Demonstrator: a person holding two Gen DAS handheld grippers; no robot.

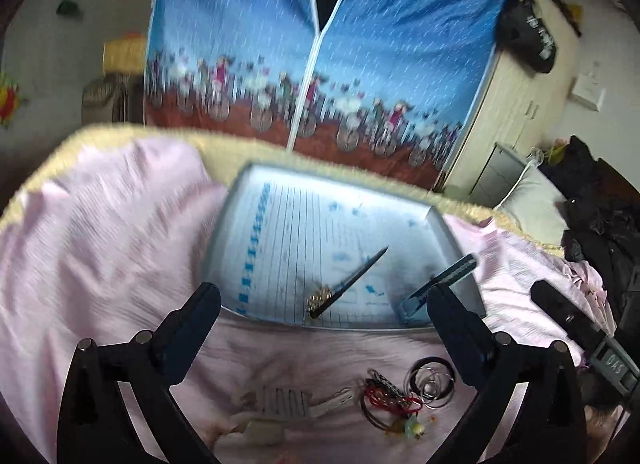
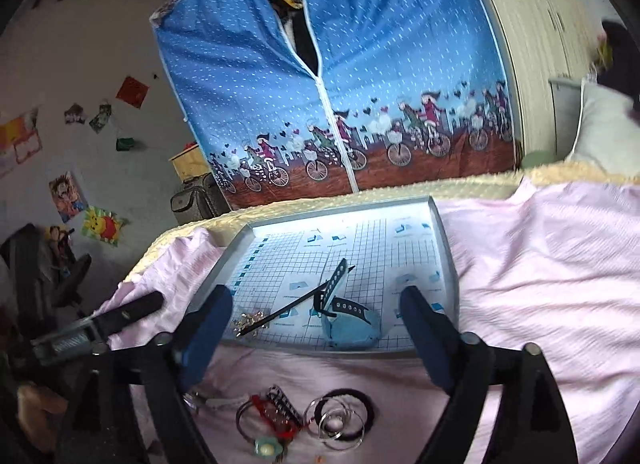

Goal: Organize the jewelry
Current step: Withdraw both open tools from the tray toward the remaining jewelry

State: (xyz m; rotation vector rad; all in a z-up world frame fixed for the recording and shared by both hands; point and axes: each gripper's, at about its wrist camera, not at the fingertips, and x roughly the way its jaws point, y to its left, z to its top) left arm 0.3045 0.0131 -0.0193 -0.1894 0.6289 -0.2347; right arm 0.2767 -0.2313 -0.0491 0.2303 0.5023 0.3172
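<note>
A grey tray [image 1: 456, 240] [image 2: 445, 236] lined with printed paper lies on the pink sheet [image 1: 100, 232]. In it are a black hair stick [image 1: 356, 274] [image 2: 298, 305] with a gold ornament [image 1: 319, 300] [image 2: 249, 320], and a blue watch with a black strap [image 1: 438, 278] [image 2: 343, 306]. In front of the tray, loose on the sheet, lie silver rings [image 1: 433, 384] [image 2: 335, 422], a red bracelet [image 1: 386, 400] [image 2: 276, 418], a black hair tie [image 2: 370, 410] and a pale comb clip [image 1: 282, 404]. My left gripper [image 1: 324, 300] and right gripper [image 2: 316, 304] both hover open and hold nothing, above the tray's near edge.
A blue zipped fabric wardrobe [image 1: 320, 44] [image 2: 340, 84] stands beyond the bed's cream blanket edge [image 1: 132, 132]. A pale cabinet [image 1: 520, 96] and pillow [image 2: 604, 124] lie to the right, dark clothes [image 1: 600, 216] beside them. Each wrist view catches the other gripper [image 1: 576, 324] [image 2: 120, 316] at its side.
</note>
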